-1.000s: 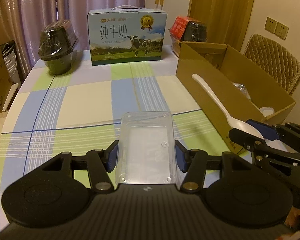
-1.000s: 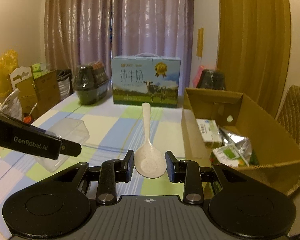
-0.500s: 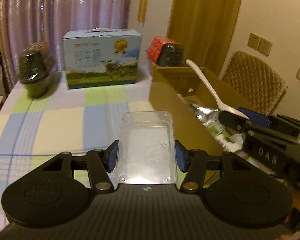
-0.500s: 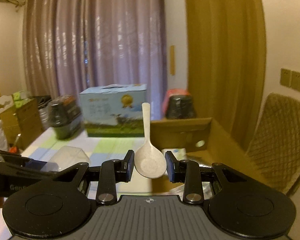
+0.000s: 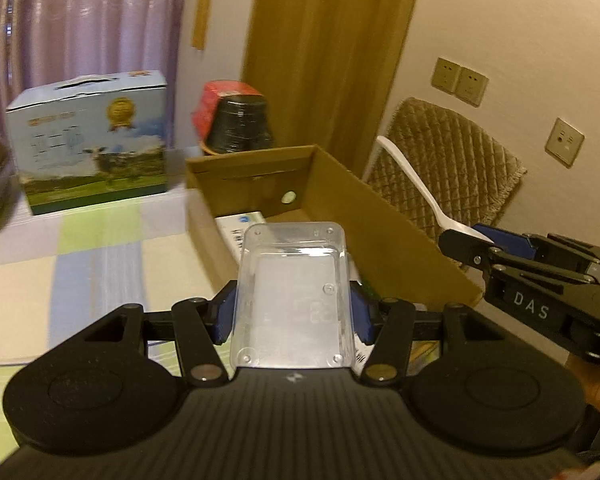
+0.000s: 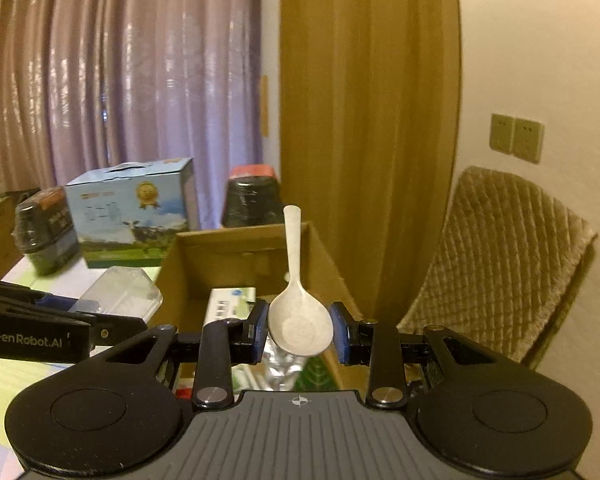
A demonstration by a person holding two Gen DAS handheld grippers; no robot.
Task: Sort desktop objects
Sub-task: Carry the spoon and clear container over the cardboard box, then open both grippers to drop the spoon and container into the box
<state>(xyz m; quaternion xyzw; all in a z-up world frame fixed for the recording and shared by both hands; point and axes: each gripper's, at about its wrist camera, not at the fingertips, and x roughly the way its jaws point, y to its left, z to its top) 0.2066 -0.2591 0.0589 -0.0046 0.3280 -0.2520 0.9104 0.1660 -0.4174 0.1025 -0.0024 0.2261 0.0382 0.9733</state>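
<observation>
Left gripper (image 5: 293, 316) clamps clear tray (image 5: 294, 296) – right gripper (image 6: 300, 332) grips spoon (image 6: 298, 312) – both above cardboard box (image 5: 384, 220); milk carton (image 5: 92, 144) beyond.

Black left gripper (image 5: 292, 314), blue pads, silver screws; right gripper (image 6: 300, 332) marked "DAS".

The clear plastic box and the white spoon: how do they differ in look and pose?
The clear plastic box is transparent and rectangular; the white spoon is opaque with a long handle. The left gripper clamps the box's sides; the right gripper clamps the spoon's bowl. Both are held above the cardboard box.
</observation>
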